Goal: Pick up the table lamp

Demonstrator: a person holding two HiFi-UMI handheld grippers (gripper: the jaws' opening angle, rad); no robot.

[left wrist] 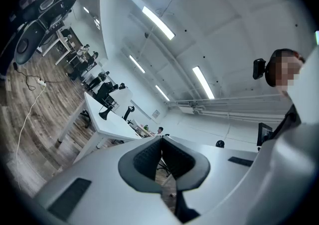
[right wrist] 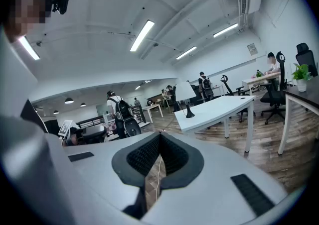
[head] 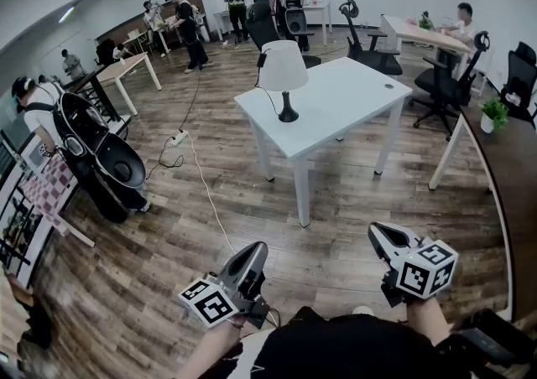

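The table lamp (head: pixel 284 70), with a white shade and a black stem and base, stands upright near the left end of a white table (head: pixel 352 96) well ahead of me. Its cord hangs off the table's far side. My left gripper (head: pixel 257 251) and right gripper (head: pixel 377 233) are low in the head view, far short of the table, both shut and empty. The left gripper view shows its closed jaws (left wrist: pixel 161 139) with the lamp (left wrist: pixel 105 113) small and far to the left. In the right gripper view, the lamp (right wrist: pixel 186 92) stands on the table (right wrist: pixel 222 107) beyond the closed jaws (right wrist: pixel 159 137).
A white power strip (head: pixel 178 138) and its cable trail over the wood floor left of the table. Office chairs (head: pixel 369 46) stand behind it. A dark desk (head: pixel 512 176) with a potted plant (head: pixel 493 113) runs along the right. Several people stand around, one (head: pixel 92 151) close on the left.
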